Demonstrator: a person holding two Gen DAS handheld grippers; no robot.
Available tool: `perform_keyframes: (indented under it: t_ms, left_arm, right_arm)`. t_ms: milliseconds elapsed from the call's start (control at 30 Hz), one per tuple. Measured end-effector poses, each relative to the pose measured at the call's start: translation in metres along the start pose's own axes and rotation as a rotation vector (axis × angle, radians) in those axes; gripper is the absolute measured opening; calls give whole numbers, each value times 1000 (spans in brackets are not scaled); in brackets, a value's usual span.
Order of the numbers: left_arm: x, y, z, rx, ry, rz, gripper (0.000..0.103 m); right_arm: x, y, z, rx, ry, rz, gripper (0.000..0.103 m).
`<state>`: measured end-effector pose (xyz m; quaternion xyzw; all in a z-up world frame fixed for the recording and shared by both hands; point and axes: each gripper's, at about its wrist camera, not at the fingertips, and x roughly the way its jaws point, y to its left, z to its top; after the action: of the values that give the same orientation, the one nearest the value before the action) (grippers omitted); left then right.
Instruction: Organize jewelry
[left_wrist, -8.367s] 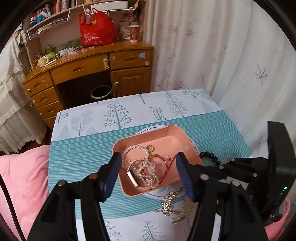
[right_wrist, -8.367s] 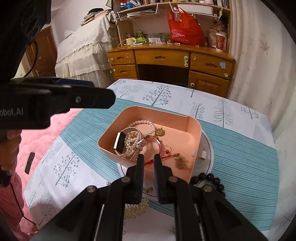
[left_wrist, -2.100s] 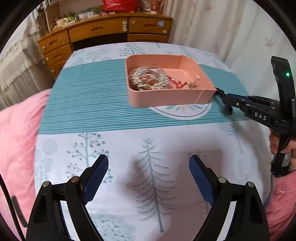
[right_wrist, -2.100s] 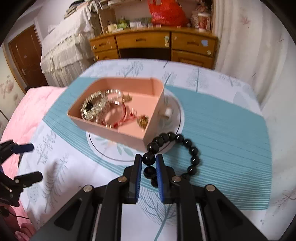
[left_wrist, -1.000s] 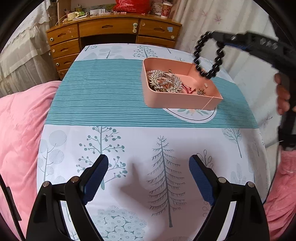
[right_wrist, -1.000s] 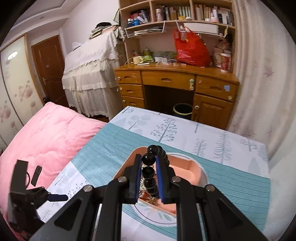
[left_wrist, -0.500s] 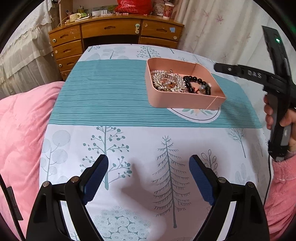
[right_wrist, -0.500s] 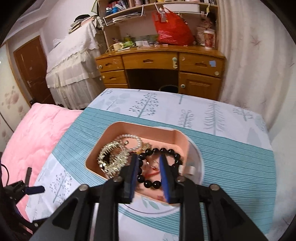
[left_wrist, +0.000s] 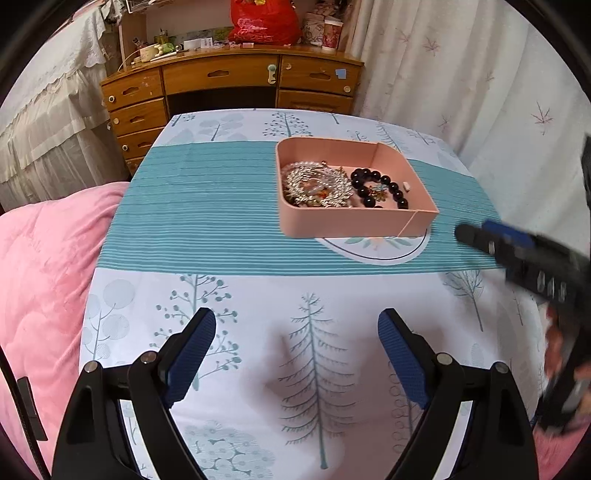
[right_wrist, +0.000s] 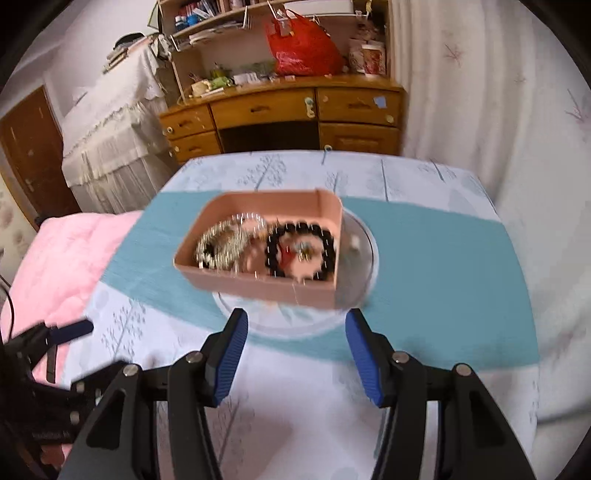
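Just past the right gripper (right_wrist: 293, 354), a pink tray (right_wrist: 258, 286) sits on the surface (left_wrist: 229, 295), partly on a round white mat (left_wrist: 380, 251) and partly on the teal band of the tree-print cloth. Inside the tray, a black bead bracelet (left_wrist: 380, 186) lies on its right half, ringed around small red and gold pieces, with a heap of silver and pearl jewelry (left_wrist: 314, 186) on the left half; the two touch or nearly touch. The right gripper's jaws are opening and nothing is between them; they hang over the cloth near the tray's front wall. That view is blurred, so fine detail in the tray is hard to read there.

The left gripper (left_wrist: 295, 350) stands wide apart and empty over the white, tree-patterned part of the cloth, well back from the tray. A pink quilt (left_wrist: 44, 280) lies to the left of the surface, and a wooden desk (left_wrist: 229, 81) with a red bag (left_wrist: 264, 20) stands beyond it.
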<state>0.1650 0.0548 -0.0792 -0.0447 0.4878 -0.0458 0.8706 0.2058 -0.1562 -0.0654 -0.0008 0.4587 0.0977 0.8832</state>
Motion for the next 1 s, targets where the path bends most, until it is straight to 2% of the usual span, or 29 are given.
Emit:
perform_keyframes:
  t_ms: [167, 267, 400, 600, 700, 833, 933, 1000]
  left_arm:
    - [-8, -13, 13, 20, 6, 55, 89]
    - [-16, -21, 23, 29, 6, 80, 89]
    - [-28, -29, 35, 41, 26, 95, 90]
    - [-54, -35, 49, 20, -21, 89, 90]
    - [-61, -40, 53, 42, -49, 102, 95]
    - [-66, -45, 58, 48, -76, 123, 96]
    - [-68, -46, 58, 59, -99, 120, 96]
    - [-68, -47, 58, 64, -103, 125, 97]
  right_arm:
    - [-17, 3, -15, 51, 40, 23, 56]
    - [-30, 10, -16, 20, 38, 0, 57]
    - [-55, 21, -12, -34, -4, -41, 60]
    - [-83, 22, -2, -42, -79, -61, 73]
    - [-85, 17, 4, -22, -65, -60, 75]
    - [-81, 13, 9, -9, -35, -73, 75]
    - [-79, 11, 8, 4, -21, -51, 75]
    - [-78, 8, 7, 20, -12, -33, 81]
